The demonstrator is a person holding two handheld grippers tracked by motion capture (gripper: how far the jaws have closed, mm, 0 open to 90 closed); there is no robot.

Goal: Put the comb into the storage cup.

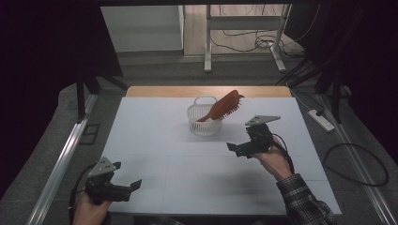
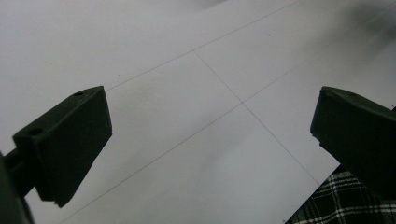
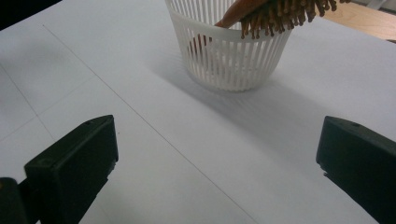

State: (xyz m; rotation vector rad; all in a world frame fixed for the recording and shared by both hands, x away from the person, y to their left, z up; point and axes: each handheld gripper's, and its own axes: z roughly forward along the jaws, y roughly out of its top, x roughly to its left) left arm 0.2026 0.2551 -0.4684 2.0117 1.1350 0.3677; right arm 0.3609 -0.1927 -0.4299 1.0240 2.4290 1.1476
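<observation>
A white slatted basket (image 1: 204, 123) stands near the far middle of the white table; in the right gripper view the basket (image 3: 229, 56) is at the top. A reddish-brown hairbrush (image 1: 224, 106) leans in it, handle down, bristle head (image 3: 285, 11) over the rim. My right gripper (image 1: 237, 147) hovers open to the right of and nearer than the basket, jaws pointing left, with nothing between them (image 3: 215, 163). Open and holding nothing, my left gripper (image 1: 130, 186) sits at the near left corner, with bare table between its jaws (image 2: 210, 140).
The white table surface (image 1: 187, 164) carries thin grid lines. A wooden strip (image 1: 164, 91) runs along its far edge. A power strip (image 1: 321, 119) and cables lie on the floor to the right. A plaid sleeve (image 1: 305, 201) covers the right forearm.
</observation>
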